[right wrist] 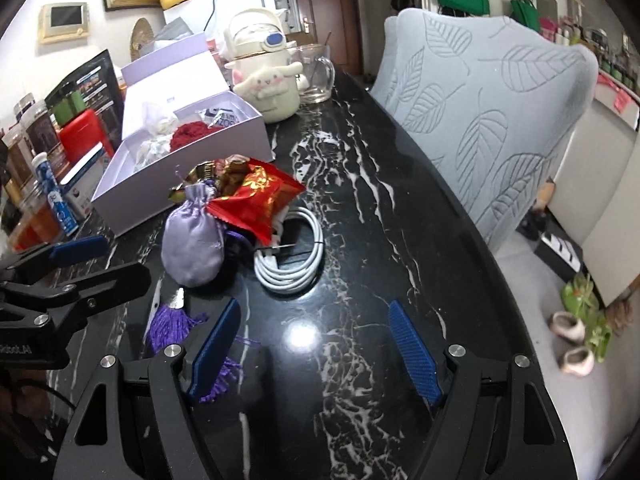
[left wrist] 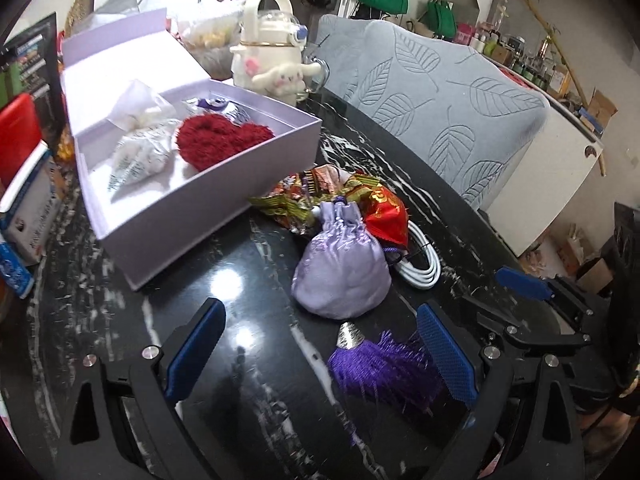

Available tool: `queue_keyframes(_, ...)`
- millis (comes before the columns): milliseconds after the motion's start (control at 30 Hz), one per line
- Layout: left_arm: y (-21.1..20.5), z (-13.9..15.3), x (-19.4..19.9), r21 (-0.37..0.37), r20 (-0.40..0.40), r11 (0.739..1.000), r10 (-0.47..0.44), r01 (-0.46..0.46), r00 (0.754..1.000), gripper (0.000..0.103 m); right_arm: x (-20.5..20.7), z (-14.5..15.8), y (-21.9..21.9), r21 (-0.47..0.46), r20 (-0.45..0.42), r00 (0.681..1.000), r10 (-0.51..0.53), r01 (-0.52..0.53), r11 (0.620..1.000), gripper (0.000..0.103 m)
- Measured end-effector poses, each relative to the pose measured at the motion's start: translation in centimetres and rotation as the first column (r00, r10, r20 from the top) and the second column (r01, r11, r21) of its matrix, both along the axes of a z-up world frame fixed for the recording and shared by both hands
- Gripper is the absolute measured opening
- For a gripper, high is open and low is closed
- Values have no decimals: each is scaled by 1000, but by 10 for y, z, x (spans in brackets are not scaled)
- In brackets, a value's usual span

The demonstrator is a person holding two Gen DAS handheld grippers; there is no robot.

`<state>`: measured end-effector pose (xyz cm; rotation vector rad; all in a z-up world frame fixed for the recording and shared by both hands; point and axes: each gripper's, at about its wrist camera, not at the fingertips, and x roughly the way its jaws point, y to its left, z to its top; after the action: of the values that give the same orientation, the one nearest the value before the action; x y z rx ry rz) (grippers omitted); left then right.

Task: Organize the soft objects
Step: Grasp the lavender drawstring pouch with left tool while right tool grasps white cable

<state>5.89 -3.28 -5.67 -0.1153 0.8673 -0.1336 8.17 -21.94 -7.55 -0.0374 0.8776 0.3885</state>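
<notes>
Currently both my tools gape, holding nothing: left tool (left wrist: pixel 320 344) frames the lilac pouch (left wrist: pixel 340 272) mid-frame; right tool (right wrist: pixel 316 344) hovers over bare counter (right wrist: pixel 360 240).

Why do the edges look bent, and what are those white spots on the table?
Both wrist views use fisheye lenses, so the dark corners and the curving table edge are distortion. The white spots are lamp glare on the glossy stone: left wrist view, right wrist view.

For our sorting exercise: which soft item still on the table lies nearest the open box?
The red and gold pouch; it touches the lavender box, unlike the lilac drawstring bag and purple tassel.
</notes>
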Motion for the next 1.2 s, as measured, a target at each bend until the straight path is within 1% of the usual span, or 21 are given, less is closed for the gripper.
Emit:
queue_keyframes(100, -1, -4, 9, -32, -22, 999, -1, 0, 1000, 98, 7, -3, -1, -4, -7, 1000, 12, -12, 1000, 77)
queue_keyframes(167, -2, -7, 16, -37, -41, 999, -1, -1, 999, 98, 11, -4, -1, -7, -9, 1000, 18, -18, 1000, 77)
queue_keyframes(400, -9, -19, 36, -26, -84, 1000, -9, 7, 996, 98, 27, -12, 3, -14, -31, 999, 35, -35, 999, 77)
queue_keyframes(533, -15, -28, 48, -25, -121, 999, -39, 36, 992, 97, 33, -17, 11, -62, -29, 997, 72, -73, 995, 77)
queue_keyframes(600, -17, -33, 52, -30, -139, 999, -48, 44, 989, 89, 35, -18, 16, -78, -24, 996, 89, -91, 993, 77)
queue_keyframes(667, -20, -33, 54, -19, -128, 998, -55, 53, 990, 74, 36, -19, 21, -90, -23, 994, 106, -108, 990, 78)
queue_keyframes(767, -22, -32, 55, 7, -115, 998, -61, 63, 992, 61, 39, -21, 30, -105, -16, 991, 130, -131, 986, 78)
queue_keyframes(867, -22, -32, 55, 29, -101, 997, -66, 70, 993, 56, 41, -22, 39, -143, -2, 988, 155, -154, 978, 78)
queue_keyframes(933, -21, -31, 54, 31, -96, 997, -71, 75, 993, 56, 43, -23, 43, -142, -2, 985, 174, -172, 975, 79)
queue_keyframes(1033, -15, -30, 52, 28, -95, 997, -68, 71, 993, 55, 45, -23, 47, -143, -7, 983, 185, -184, 972, 79)
queue_keyframes(1067, -13, -29, 49, 25, -93, 997, -66, 69, 993, 55, 45, -23, 47, -143, -8, 983, 182, -182, 973, 78)
queue_keyframes(1100, -11, -28, 48, 23, -91, 998, -63, 66, 994, 55, 46, -23, 46, -142, -4, 984, 180, -179, 974, 72)
queue_keyframes(1133, -9, -27, 46, 24, -88, 998, -63, 65, 994, 55, 45, -22, 45, -139, 1, 984, 177, -175, 975, 60)
queue_keyframes(1200, -6, -24, 42, 22, -84, 998, -60, 62, 995, 55, 45, -20, 43, -132, 7, 986, 166, -163, 978, 49)
